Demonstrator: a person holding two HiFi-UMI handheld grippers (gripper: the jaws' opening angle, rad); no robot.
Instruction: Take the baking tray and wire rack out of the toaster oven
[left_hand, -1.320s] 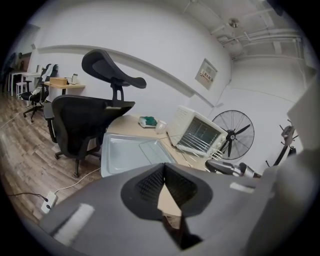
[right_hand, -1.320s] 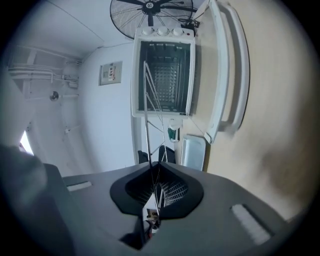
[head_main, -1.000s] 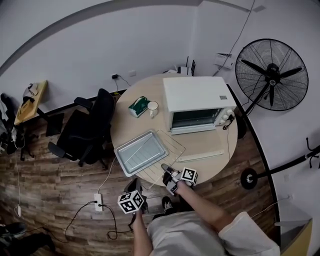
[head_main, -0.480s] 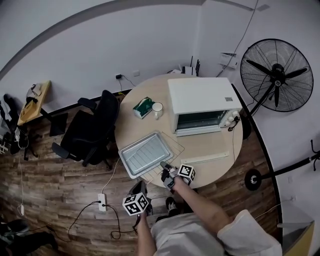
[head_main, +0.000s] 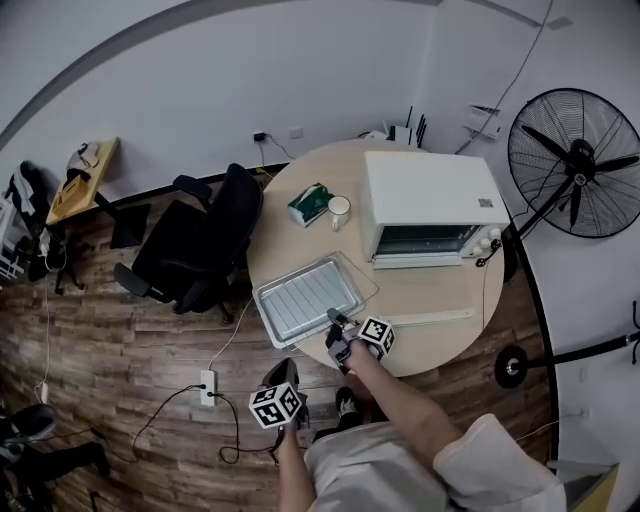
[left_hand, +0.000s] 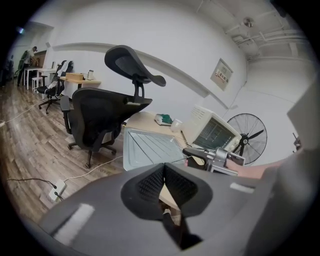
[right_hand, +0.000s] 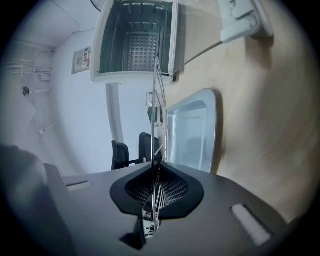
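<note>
Steel edge first: clamps right gripper (head_main: 334, 318) shut on wire rack (head_main: 362, 285), before toaster oven (head_main: 430, 195) beside baking tray (head_main: 305, 300), for sliding clear; holds left gripper (left_hand: 163, 170) closed, empty, farther back.

Office chair (head_main: 195, 262), mug (head_main: 339, 209) (white) — floor fan (head_main: 575, 163)

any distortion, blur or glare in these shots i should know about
Head view: strong fisheye, the wall bows, but everything is sharp. Left gripper view: black corners, the left gripper close to the lens is soft, the chair is crisp. Right gripper view: rolled sideways, the wire rack shows edge-on as a thin line, mild sheen on the baking tray.
</note>
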